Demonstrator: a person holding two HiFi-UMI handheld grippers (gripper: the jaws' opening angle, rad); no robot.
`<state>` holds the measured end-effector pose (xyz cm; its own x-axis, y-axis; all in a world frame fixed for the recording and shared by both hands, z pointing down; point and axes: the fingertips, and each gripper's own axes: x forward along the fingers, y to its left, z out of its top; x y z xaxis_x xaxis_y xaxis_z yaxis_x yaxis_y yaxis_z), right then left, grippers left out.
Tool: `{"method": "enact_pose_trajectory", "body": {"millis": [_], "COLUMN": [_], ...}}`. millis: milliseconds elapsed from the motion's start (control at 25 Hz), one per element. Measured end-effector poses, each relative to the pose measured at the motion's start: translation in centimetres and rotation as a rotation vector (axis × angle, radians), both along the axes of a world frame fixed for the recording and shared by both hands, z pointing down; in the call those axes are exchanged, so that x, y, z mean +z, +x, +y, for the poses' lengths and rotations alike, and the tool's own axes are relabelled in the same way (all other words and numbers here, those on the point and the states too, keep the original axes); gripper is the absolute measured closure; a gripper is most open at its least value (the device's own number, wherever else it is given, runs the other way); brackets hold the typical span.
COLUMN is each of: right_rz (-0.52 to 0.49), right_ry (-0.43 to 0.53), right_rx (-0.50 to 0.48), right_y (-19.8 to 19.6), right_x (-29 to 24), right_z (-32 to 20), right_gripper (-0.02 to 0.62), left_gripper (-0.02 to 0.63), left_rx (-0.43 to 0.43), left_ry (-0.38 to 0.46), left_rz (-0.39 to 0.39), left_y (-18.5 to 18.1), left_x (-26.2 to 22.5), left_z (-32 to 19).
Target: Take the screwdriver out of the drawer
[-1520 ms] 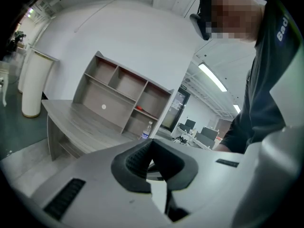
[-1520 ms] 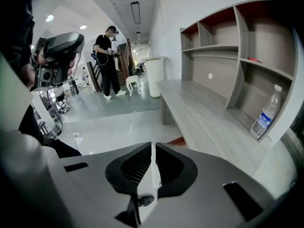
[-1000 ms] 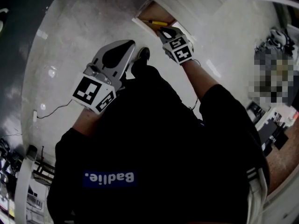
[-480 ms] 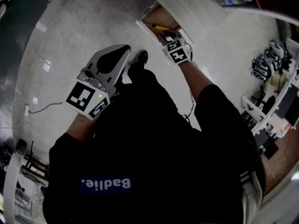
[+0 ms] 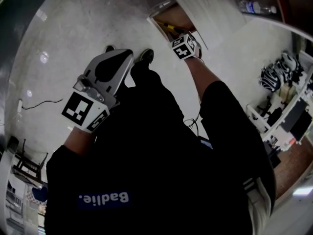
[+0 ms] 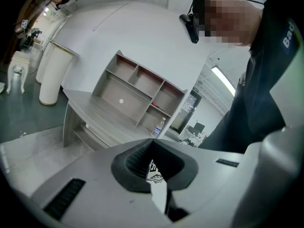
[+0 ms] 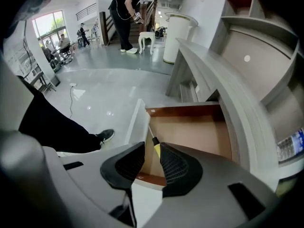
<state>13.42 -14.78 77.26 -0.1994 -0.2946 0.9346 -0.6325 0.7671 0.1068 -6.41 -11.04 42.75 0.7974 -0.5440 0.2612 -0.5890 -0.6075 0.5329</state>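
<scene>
Yellow handle first: the screwdriver [image 7: 156, 148] lies inside the open drawer [image 7: 192, 132], along its left inner wall, with the thin shaft pointing away from me. In the right gripper view I see my right tool [image 7: 153, 145] just over it. The jaws stand apart, and the handle shows in the gap between the two black pads, nearer to the right one. I cannot see the pads pressing on it. The drawer bottom is brown wood.

From the head view, the right tool [image 5: 175, 33] reaches into the drawer [image 5: 180, 18] beside the screwdriver [image 5: 170, 28]. My left tool [image 5: 128, 53] hangs well apart from the drawer, over the pale floor [image 5: 73, 28] near a black shoe [image 5: 145, 56]. In the left gripper view the jaws of the left tool [image 6: 152, 141] meet at their tips and hold nothing.
</scene>
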Motion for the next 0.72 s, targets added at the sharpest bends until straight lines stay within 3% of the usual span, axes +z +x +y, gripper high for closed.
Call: {"method": "enact_pose_trajectory", "body": {"millis": [280, 720], "right_rz": [0.140, 0.274], "right_ry": [-0.008, -0.036], "right_rx": [-0.167, -0.310], "right_y": [0.5, 0.8], "right_x": [3.2, 6.1], "right_z": [-1.0, -1.8], "right_gripper": [0.472, 0.472], "left_gripper": [0.607, 0.607], "left_rx": [-0.024, 0.003], "left_ry": [-0.031, -0.053], "left_rz": [-0.014, -0.019], "left_y": [-1.5, -1.0], "left_x": [2.1, 3.0], "left_z": [0.6, 0.8]}}
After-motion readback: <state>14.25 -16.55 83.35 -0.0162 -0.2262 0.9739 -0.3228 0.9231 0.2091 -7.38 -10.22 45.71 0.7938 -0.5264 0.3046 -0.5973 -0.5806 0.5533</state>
